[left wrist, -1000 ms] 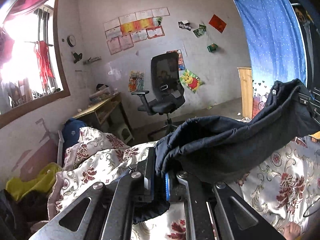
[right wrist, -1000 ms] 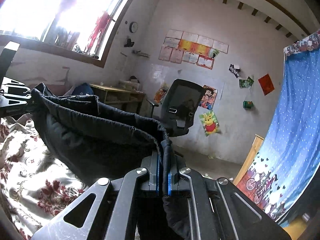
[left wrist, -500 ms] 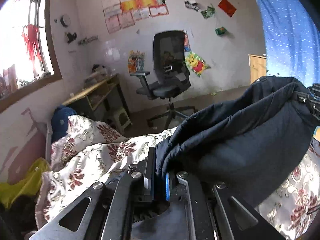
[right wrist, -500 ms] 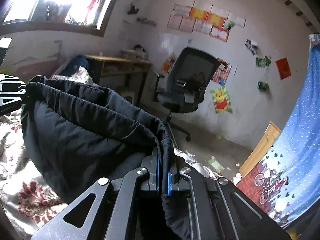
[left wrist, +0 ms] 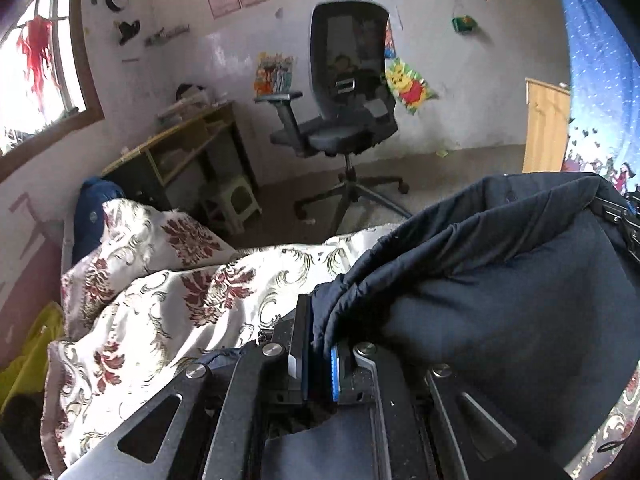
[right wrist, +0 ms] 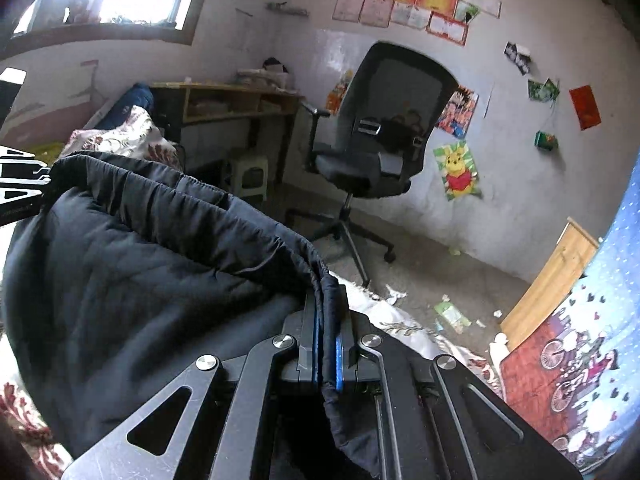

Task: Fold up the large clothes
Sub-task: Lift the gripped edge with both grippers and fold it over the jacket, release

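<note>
From the left wrist camera, the left gripper (left wrist: 319, 344) was clamped on a bunched edge of a large, dark navy padded garment (left wrist: 500, 300), its blue-lined jaws pressed together on the fabric. The garment stretched up and to the right to the other tool, glimpsed at the frame's right edge, and hung in a deep sag over a bed spread with a cream quilt patterned in dark red flowers (left wrist: 160, 312). Beyond the bed stood a black mesh-backed office chair (left wrist: 344, 92), a low wooden desk (left wrist: 188, 144) and a small pale plastic stool (left wrist: 236, 200). A blue starred curtain (left wrist: 600, 80) hung at right.

From the right wrist camera, the right gripper (right wrist: 328, 340) was likewise closed on a folded hem of the same garment (right wrist: 140, 272), a strip of cloth trailing down between its jaws. The fabric ran left to the left gripper (right wrist: 20, 180), only partly in view at the frame's edge. Scraps of litter (right wrist: 452, 312) lay on the bare floor near the chair (right wrist: 380, 128), and a cartoon bear poster (right wrist: 458, 170) was fixed to the wall.
</note>
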Tool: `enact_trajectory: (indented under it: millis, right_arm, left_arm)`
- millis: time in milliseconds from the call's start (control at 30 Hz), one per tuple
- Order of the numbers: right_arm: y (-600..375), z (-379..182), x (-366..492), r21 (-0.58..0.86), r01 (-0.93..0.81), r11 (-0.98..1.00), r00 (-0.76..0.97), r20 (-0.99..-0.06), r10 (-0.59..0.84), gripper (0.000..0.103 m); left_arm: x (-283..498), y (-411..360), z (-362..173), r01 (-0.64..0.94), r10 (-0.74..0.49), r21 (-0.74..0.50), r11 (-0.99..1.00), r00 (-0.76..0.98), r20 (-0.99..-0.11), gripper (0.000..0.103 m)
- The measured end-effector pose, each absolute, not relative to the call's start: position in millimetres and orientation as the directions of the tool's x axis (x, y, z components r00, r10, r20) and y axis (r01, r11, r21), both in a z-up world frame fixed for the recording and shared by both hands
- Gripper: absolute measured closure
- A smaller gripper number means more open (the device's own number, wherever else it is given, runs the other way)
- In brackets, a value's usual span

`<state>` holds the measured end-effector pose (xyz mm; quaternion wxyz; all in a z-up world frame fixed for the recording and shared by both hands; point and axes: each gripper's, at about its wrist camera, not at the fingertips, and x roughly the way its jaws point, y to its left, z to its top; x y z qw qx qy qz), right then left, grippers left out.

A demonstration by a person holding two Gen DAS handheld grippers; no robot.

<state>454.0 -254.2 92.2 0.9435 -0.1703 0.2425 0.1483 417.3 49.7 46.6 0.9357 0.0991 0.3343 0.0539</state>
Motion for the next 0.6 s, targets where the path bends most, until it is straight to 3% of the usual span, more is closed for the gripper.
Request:
enact_trajectory:
  millis: [333, 433, 500, 600]
  right_arm:
    - [-257.1, 22.4, 502.4, -0.153, -0.389, 0.909, 0.773, -0.591, 0.231, 0.097]
    - [-270.5, 18.3, 507.9, -0.042, -0.441, 0.897, 0.735, -0.591, 0.333, 0.085]
    - [-282.0, 21.5, 503.4, 0.003, -0.465, 0.885, 0.73, -0.565, 0.385, 0.051]
    - [-294.9, 29.1, 487.6, 0.01, -0.48, 0.877, 0.746, -0.521, 0.415, 0.044]
  left_arm:
    - [472.1, 53.8, -1.5, -0.015, 0.127, 0.155, 0.988, 0.65, -0.749, 0.095]
    - [475.2, 59.1, -7.2, -0.035, 0.094, 0.094, 0.995, 0.648, -0.756, 0.094]
    - [471.5, 63.7, -4.7, -0.043, 0.057, 0.037, 0.998, 0.671, -0.739, 0.091]
    - [463.1, 67.4, 2.1, -0.052, 0.033, -0.006, 0.999, 0.702, -0.712, 0.076]
